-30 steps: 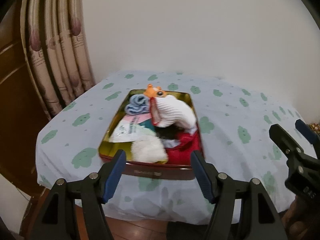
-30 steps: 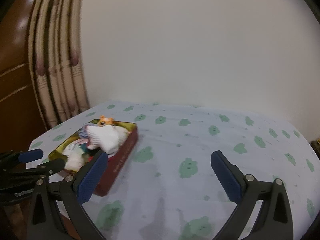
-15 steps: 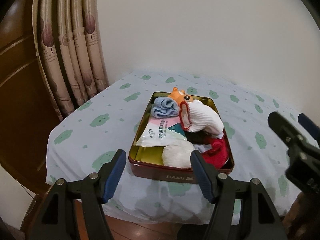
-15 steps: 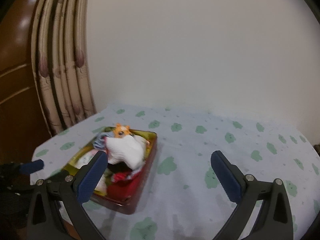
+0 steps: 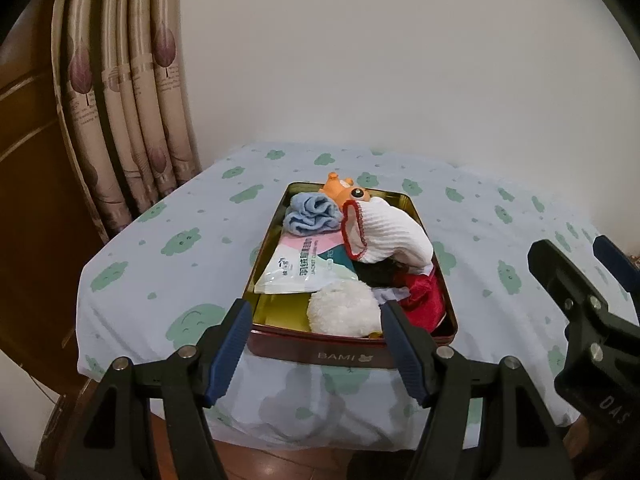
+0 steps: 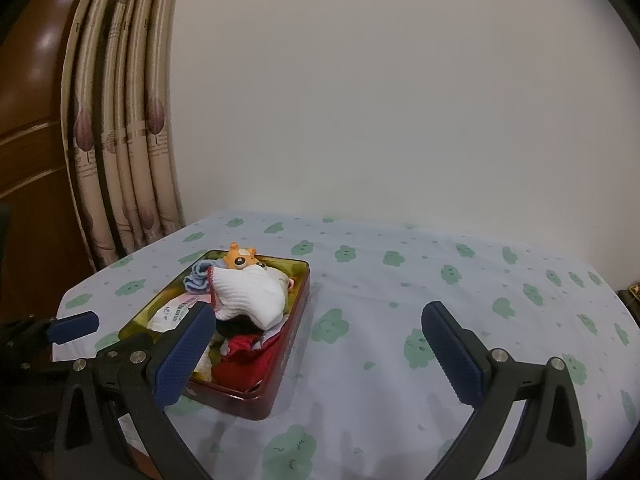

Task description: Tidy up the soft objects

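Both grippers hovered with jaws spread wide and nothing between them. Left gripper (image 5: 316, 346) hung at the near edge of the table (image 5: 168, 256), its blue pads framing the near wall of the red tin (image 5: 348, 356) (marked BAMI on its front). Right gripper (image 6: 320, 354) was off to the tin's right side, over bare cloud-print cloth. Inside the tin the soft things lay heaped: a white sock (image 5: 386, 232) with red trim on top, an orange toy (image 5: 346, 190) at the far end, a rolled blue cloth (image 5: 312, 214) beside it, a printed packet (image 5: 304, 266) on the left, a white fluffy ball (image 5: 344, 312) at the near end, and a red cloth (image 5: 424, 300) in the near right corner. Beige curtains (image 5: 132, 92) hung at the left.
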